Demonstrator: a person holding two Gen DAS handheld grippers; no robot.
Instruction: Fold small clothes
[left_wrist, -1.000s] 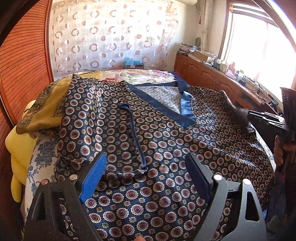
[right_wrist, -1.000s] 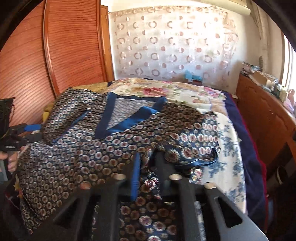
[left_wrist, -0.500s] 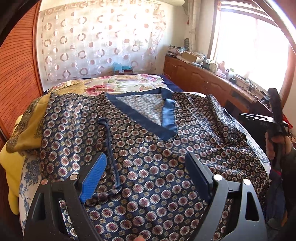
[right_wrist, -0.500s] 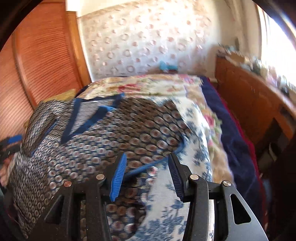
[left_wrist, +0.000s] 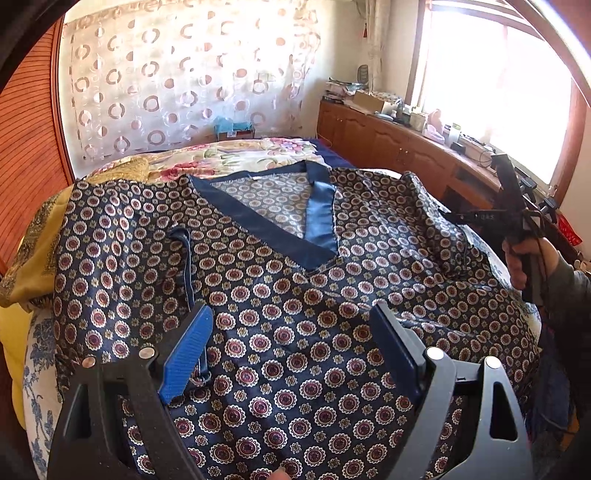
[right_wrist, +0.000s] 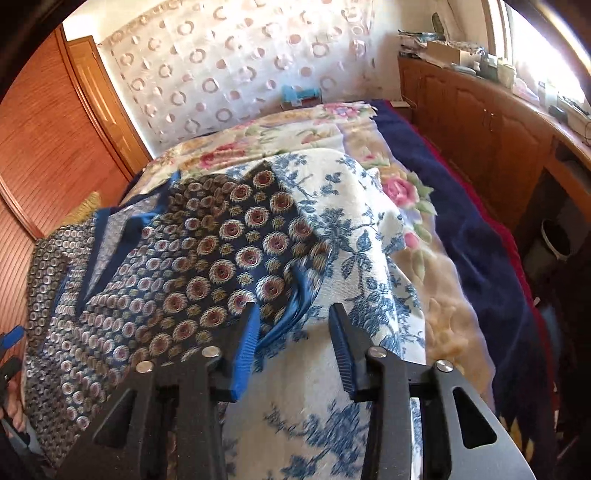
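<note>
Satin-like navy fabric printed with maroon and cream medallions fills my left wrist view: the patterned top (left_wrist: 295, 295) lies spread face up across the bed (right_wrist: 461, 236), its blue-trimmed V-neckline (left_wrist: 280, 225) pointing toward me. One narrow blue strap (left_wrist: 186, 266) runs down the cloth on the left side of that view. Under the garment I see a white cover with blue flowers (right_wrist: 354, 236), and beyond it a floral blanket (left_wrist: 236, 155). Yellow cloth (left_wrist: 33, 254) sits at the garment's left edge.

Left gripper (left_wrist: 291, 339): I read its jaws as spread wide above the chest of the top, with nothing pinched between them. The blue pad (left_wrist: 188, 350) on one finger overlaps the lower end of the strap in the picture; I cannot tell whether it touches the cloth.

Right gripper (right_wrist: 291, 339): its jaws are closing. A blue-edged corner of the top (right_wrist: 291, 306) lies at the inner face of the left pad; the gap between the pads otherwise shows the white cover, and the pads do not press on anything. In the left wrist view I see this tool at the far right edge of the garment, held in a hand (left_wrist: 524, 258) with a dark sleeve.

Background reference: a wooden cabinet (left_wrist: 391, 140) stands under the window, and a circle-patterned curtain (left_wrist: 184, 74) hangs behind the bed.
</note>
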